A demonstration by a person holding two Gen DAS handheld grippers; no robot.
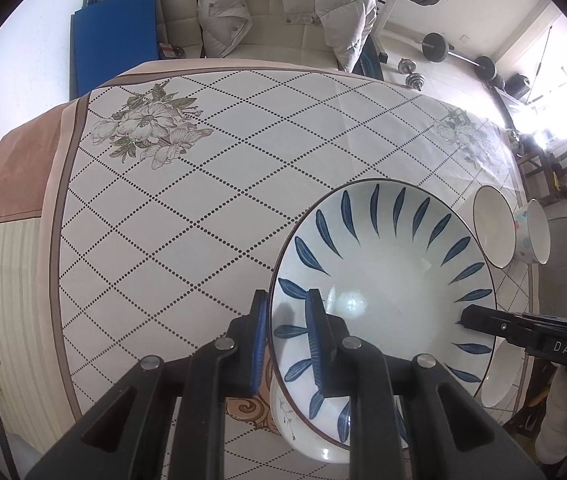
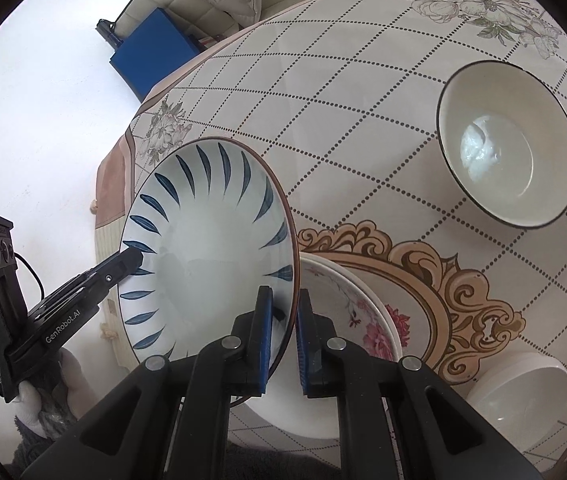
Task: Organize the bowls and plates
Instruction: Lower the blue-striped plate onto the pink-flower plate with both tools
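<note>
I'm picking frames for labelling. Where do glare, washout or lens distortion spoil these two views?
Left wrist view: the window side at right is blown out, washing pale the tablecloth there; a bright reflection sits in the blue-leaf plate. Right wrist view: the floor at left is washed white, glare pools in the dark-rimmed bowl. Both: fisheye bends the table edges; focus stays sharp.

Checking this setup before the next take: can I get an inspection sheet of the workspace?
Surface: table under a diamond-grid floral cloth.
Job's things: blue-leaf plate held off the table by both grippers; pink-flower plate beneath it; dark-rimmed bowl, small white bowl and spotted cup on the cloth.
Clutter: nothing seen.
Grippers: left gripper and right gripper each shut on the plate's rim, at opposite edges.
Cables: black cable behind the left gripper.
Surroundings: sofa with padded jacket, barbells.
</note>
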